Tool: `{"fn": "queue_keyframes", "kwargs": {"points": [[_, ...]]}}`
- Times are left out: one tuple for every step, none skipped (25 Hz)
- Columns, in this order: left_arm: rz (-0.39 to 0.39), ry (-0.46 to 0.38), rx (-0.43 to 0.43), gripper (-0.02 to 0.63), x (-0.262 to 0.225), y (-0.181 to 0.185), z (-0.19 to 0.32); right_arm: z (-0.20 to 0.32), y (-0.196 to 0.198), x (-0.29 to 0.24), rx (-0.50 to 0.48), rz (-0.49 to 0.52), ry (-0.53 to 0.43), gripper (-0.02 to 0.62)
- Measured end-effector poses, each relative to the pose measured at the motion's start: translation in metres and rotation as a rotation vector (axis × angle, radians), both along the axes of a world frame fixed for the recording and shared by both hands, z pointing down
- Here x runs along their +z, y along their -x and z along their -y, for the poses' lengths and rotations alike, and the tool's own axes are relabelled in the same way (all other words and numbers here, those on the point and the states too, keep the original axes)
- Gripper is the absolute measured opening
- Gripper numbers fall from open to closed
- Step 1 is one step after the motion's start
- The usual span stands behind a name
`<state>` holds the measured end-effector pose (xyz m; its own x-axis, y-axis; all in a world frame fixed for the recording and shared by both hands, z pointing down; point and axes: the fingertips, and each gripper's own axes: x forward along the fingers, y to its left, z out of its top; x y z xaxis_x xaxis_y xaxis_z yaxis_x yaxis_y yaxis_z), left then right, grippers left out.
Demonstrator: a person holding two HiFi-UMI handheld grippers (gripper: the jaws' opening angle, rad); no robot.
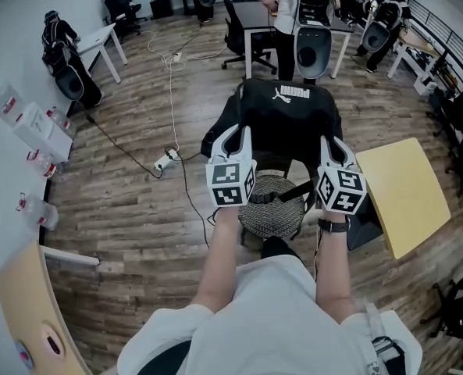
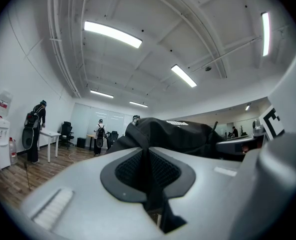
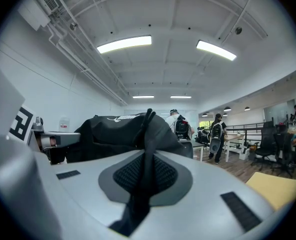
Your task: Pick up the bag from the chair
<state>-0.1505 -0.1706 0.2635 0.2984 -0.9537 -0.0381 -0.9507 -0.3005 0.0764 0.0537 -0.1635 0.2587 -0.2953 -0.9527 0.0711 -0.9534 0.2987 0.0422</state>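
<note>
The bag (image 1: 286, 119) sits between the left tool (image 1: 237, 137) and the right tool (image 1: 334, 145), just beyond the chair (image 1: 272, 209) seat. A desk (image 1: 407, 194) stands to the right, a power strip (image 1: 165, 161) lies on the floor to the left, and another desk (image 1: 253, 12) stands behind.

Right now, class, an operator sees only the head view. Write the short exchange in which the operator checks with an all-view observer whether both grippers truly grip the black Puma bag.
Operator: Is the left gripper closed on the bag?
Observer: Yes. The left gripper view shows the left gripper with jaws shut and fabric of the black Puma bag pinched between them.
Operator: And the right?
Observer: Same. In its own view the right gripper is shut on a narrow black fold that runs up from its jaws to the bag.
</note>
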Motion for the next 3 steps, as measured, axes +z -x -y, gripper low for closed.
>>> {"fn": "queue_keyframes", "kwargs": {"points": [[-0.001,-0.002,0.002,0.037,0.0007,-0.0012,-0.0006,-0.0012,-0.0012,0.0004,0.0,0.0,-0.002,0.031],[-0.001,-0.004,0.003,0.037,0.0015,-0.0018,-0.001,-0.0021,-0.0018,0.001,0.001,0.0,-0.004,0.031],[-0.002,-0.005,0.004,0.037,0.0023,-0.0024,-0.0013,-0.0029,-0.0023,0.0016,0.001,0.0,-0.006,0.031]]}}
